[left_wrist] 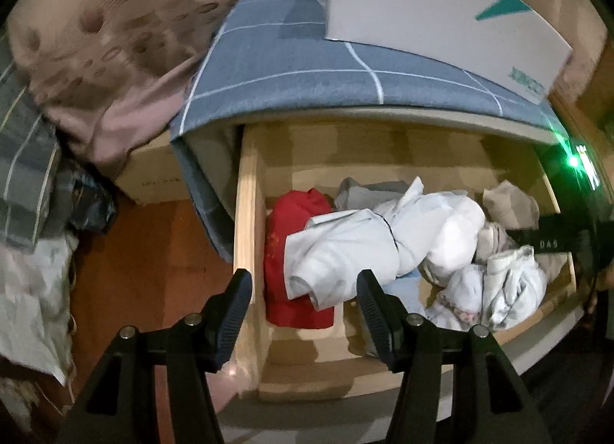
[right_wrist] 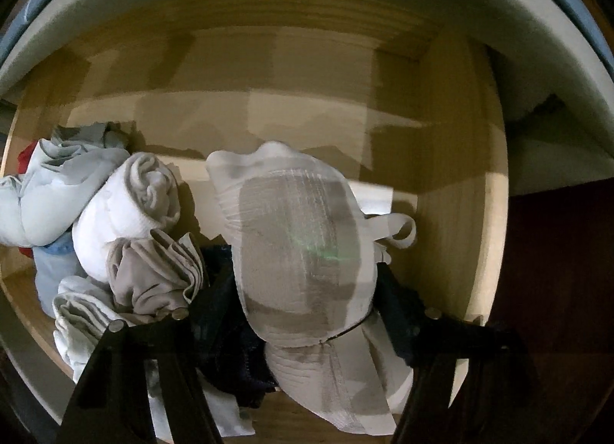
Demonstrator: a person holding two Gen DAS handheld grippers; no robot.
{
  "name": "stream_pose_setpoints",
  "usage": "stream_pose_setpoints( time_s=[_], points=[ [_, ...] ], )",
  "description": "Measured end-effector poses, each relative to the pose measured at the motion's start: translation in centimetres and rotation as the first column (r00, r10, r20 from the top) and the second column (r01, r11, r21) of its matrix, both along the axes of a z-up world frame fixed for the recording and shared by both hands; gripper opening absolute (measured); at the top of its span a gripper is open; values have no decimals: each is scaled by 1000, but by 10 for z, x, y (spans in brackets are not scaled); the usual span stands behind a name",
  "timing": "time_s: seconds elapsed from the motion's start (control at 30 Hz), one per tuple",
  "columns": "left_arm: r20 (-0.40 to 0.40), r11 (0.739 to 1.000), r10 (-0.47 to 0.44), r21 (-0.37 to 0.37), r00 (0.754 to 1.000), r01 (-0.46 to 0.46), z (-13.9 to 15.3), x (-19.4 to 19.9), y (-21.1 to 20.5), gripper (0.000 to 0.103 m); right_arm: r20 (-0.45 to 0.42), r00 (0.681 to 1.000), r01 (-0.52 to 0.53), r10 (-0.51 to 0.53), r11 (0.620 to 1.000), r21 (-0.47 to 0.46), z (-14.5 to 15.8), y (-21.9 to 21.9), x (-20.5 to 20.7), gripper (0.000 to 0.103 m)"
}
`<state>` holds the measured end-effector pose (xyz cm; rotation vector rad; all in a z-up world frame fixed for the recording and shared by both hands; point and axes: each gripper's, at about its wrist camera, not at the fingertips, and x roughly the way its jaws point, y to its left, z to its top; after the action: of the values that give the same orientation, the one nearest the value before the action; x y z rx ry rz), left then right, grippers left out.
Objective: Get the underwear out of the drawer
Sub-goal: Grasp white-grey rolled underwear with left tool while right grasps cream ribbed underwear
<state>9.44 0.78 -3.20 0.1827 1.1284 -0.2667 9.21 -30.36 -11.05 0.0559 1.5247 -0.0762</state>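
right gripper (right_wrist: 307,290) straddles the soft, light pale underwear (right_wrist: 299,244) by the drawer (right_wrist: 460,213) right wall; grip unclear, pinch mid-fold; left gripper (left_wrist: 305,313) gapes empty.

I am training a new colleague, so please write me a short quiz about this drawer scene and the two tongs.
1. True or false: the left tongs hold a piece of clothing.
2. What colour is the garment at the left end of the drawer? A red, B green, C black.
3. Which tongs reach down among the clothes in the drawer?

Key:
1. False: they are open and hold nothing.
2. A.
3. The right tongs.
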Motion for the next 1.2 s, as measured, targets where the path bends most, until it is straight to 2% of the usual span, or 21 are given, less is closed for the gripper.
stream_pose_setpoints(
  time_s=[0.27,0.37,0.5,0.63,0.73,0.93,1.0,1.1,1.2],
  points=[
    [2,985,-139,101,990,138,-1,1,-21,58,97,994,44,-45,999,12,15,-5,-22,57],
    [-4,974,-198,113,980,197,0,1,-32,58,152,987,59,-61,998,13,27,-4,-39,56],
    [-22,950,-281,132,959,282,0,5,-47,58,199,976,84,-89,996,34,49,18,-64,56],
    [-70,923,-343,158,937,350,-6,13,-60,58,228,968,94,-107,993,64,54,20,-82,56],
    [-153,912,-370,127,916,390,-13,23,-69,59,229,966,105,-121,991,79,54,22,-88,57],
    [-236,875,-429,129,872,466,-24,27,-96,60,197,974,95,-113,991,99,47,24,-92,58],
    [-251,878,-417,136,873,459,-32,31,-102,72,194,972,108,-131,987,121,46,24,-92,58],
    [-251,884,-386,173,887,434,-46,37,-104,72,190,969,127,-156,980,156,42,2,-65,58],
    [-239,897,-352,189,905,399,-54,41,-99,75,186,970,127,-157,979,162,43,0,-67,58]
  ],
)
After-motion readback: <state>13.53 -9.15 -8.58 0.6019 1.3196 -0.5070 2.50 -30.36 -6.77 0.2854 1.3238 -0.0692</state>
